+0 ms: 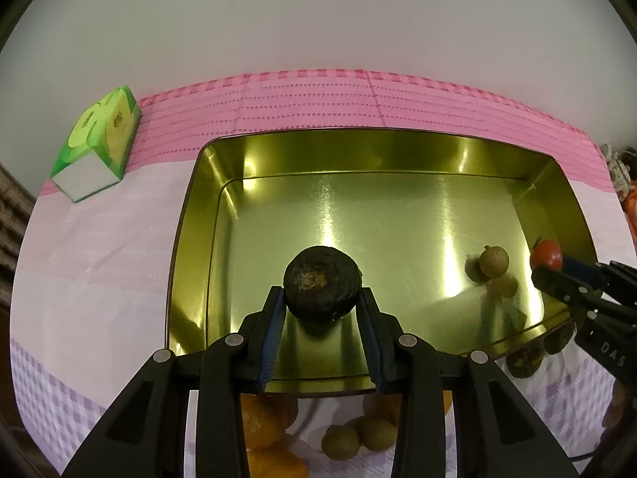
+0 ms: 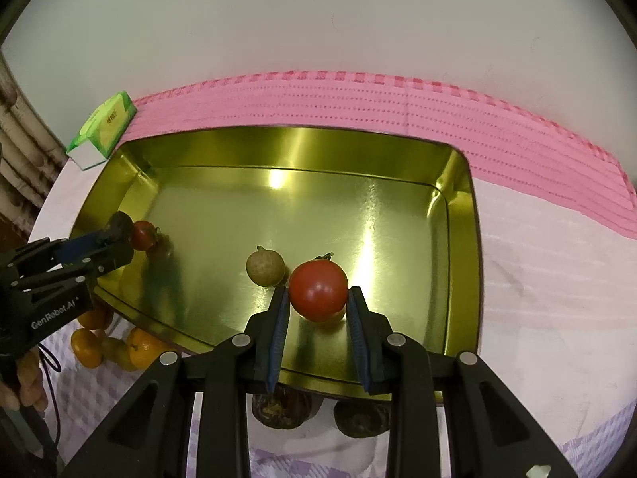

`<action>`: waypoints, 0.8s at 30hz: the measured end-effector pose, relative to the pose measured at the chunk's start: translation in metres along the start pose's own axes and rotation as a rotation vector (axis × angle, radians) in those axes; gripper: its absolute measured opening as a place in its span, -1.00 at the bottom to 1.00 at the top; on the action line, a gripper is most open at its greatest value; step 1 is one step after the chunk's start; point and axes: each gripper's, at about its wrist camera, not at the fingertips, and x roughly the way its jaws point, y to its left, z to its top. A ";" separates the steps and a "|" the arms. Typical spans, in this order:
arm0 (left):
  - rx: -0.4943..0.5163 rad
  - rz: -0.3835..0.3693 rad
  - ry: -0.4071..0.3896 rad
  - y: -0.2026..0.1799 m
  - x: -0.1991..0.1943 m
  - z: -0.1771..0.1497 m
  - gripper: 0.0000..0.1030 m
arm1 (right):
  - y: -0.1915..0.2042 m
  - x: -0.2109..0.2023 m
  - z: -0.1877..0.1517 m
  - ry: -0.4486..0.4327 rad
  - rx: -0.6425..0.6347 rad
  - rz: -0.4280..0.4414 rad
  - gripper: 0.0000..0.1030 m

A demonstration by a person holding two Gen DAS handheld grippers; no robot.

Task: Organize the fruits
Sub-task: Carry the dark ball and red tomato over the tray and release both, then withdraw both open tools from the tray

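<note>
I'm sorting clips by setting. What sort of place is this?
Probably a home table against a plain wall: a pink and lilac checked tablecloth, a gold tin tray for fruit, a green tissue box, and loose oranges beside the tray.

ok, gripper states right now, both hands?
Left gripper: closed on the dark brown fruit, over the gold tray.
Right gripper: closed on the red tomato.

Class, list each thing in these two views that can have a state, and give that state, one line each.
left gripper: shut on the dark round fruit, over the tray.
right gripper: shut on the red tomato, over the tray.
gold tray: open-topped, one small brown fruit inside.
green box: closed.
</note>
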 end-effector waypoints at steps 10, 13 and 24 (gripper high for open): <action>0.004 0.011 0.015 -0.004 0.003 -0.004 -0.26 | -0.005 0.007 0.000 0.005 0.017 0.011 -0.43; -0.011 0.007 0.026 -0.002 0.004 -0.006 -0.24 | -0.002 0.005 0.001 -0.003 0.019 0.006 -0.33; -0.005 -0.007 0.002 -0.003 -0.010 -0.005 0.34 | 0.003 -0.014 -0.007 -0.045 0.009 -0.017 0.11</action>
